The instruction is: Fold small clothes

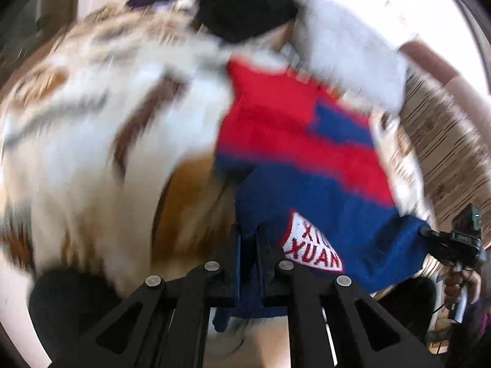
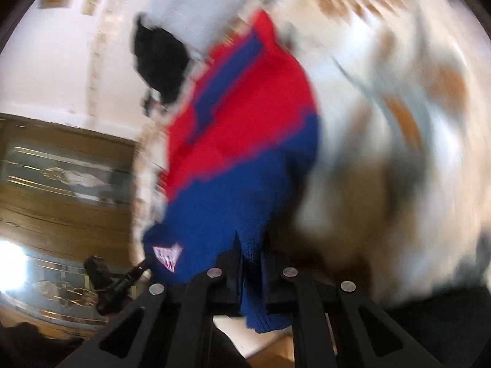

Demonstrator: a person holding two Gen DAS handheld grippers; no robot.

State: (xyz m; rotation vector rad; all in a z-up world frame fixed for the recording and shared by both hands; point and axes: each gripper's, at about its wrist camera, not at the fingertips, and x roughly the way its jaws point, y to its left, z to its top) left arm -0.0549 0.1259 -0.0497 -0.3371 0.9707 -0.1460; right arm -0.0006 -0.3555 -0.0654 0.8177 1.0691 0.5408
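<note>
You had the red-and-blue knitted garment (image 1: 294, 153) pinched along its blue hem from two sides. The left gripper (image 1: 249, 239) was clenched on the hem just beside the white patch with red letters (image 1: 311, 245), and the right gripper (image 2: 251, 248) was clenched on the same hem further along; in each wrist view a strip of blue knit ran between the closed fingers (image 1: 264, 245). From the left wrist view you could see your other hand (image 1: 460, 285) around the right tool's handle at the far end of the hem.

The garment hung off the surface, stretched between your two grips, in front of a bed cover patterned in white, tan and grey (image 1: 92, 122). A black garment (image 1: 242, 6) and a pale grey one (image 1: 346, 61) lay beyond it, loose and, as far as the blur allowed, unfolded.

By my reading you were at the very start of this piece: picked up, not yet spread flat, no fold made. Laying it out, folding it and the other pieces remained.
</note>
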